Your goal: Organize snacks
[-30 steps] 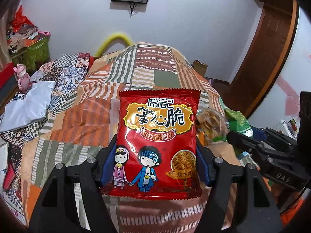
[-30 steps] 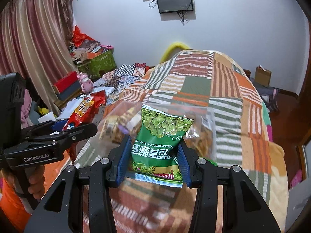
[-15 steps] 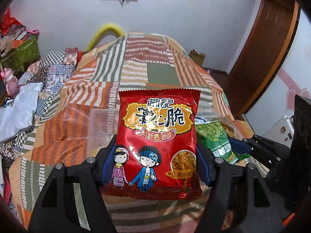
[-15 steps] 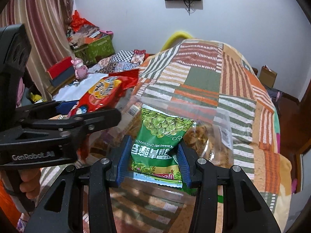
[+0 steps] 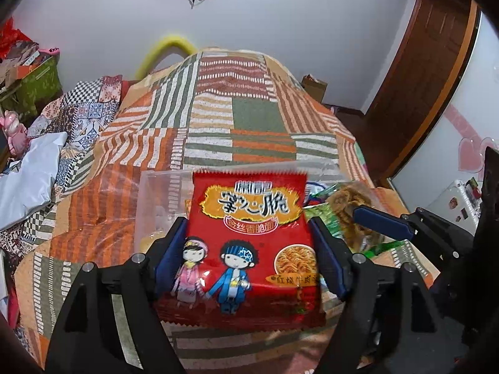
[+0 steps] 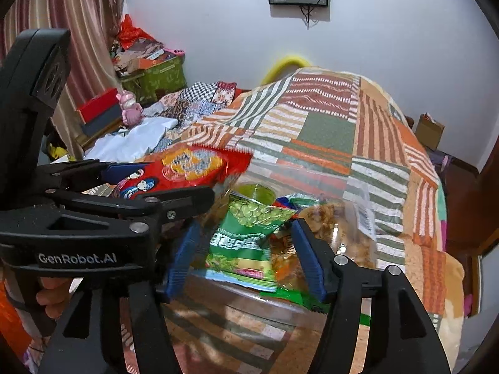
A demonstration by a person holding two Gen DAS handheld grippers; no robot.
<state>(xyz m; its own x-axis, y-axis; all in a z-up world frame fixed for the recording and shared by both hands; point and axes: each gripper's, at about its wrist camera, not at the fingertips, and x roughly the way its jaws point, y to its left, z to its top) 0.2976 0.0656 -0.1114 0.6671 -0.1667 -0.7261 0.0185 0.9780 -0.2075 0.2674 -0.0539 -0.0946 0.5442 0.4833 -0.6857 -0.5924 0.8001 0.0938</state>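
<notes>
- My left tongs (image 5: 249,246) sit just beside the right tongs (image 6: 246,255); barely any gap between the rigs.
- The clear bin (image 5: 162,199) ahead is crowded on its right with a green pea packet (image 6: 246,227) and a bag of fried snacks (image 6: 346,227).
- I see free room in the bin's left part.
- Beyond it, the patchwork bed (image 5: 249,118) lies bare.

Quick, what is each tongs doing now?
Left tongs: closed on the red noodle snack packet.
Right tongs: open around the green pea packet.
</notes>
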